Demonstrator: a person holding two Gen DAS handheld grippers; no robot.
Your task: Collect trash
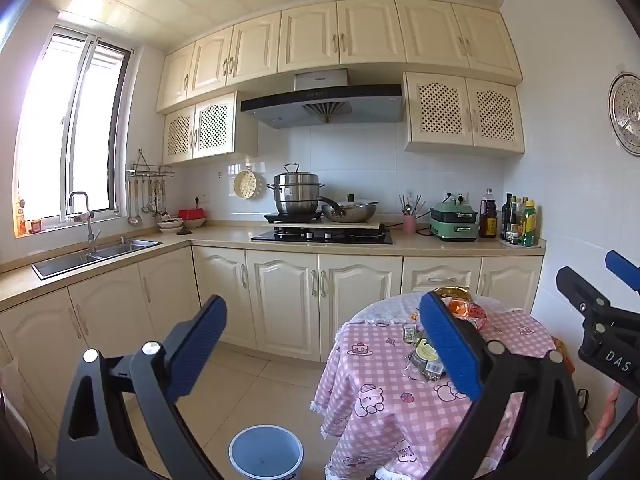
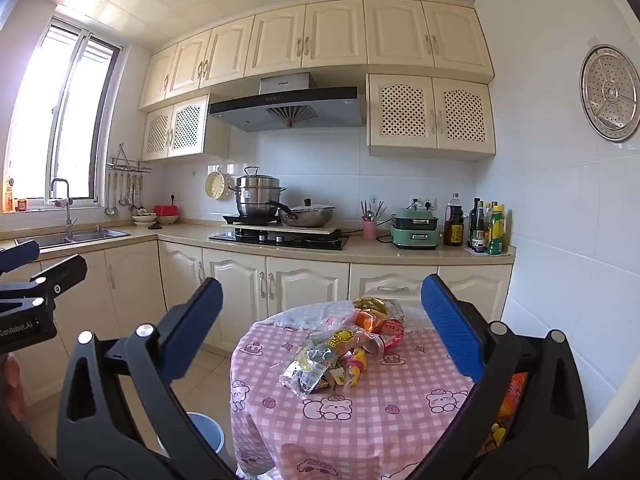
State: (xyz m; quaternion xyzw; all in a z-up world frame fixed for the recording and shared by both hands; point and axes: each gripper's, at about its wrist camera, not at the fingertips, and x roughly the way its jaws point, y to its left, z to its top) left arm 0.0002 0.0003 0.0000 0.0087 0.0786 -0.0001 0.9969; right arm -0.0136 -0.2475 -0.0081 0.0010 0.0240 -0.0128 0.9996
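With both the left gripper (image 1: pixel 324 344) and right gripper (image 2: pixel 320 328) spread wide and empty, the wrapper pile (image 2: pixel 340 354) sits mid-table (image 2: pixel 400 384) (bin (image 1: pixel 266 454) on the floor beside), so approach one loose wrapper squarely.

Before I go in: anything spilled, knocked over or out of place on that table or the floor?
Only the trash itself: a heap of crumpled snack wrappers and a tipped-over can in the middle of the round table. The bin stands upright on the floor beside it. Nothing looks spilled.
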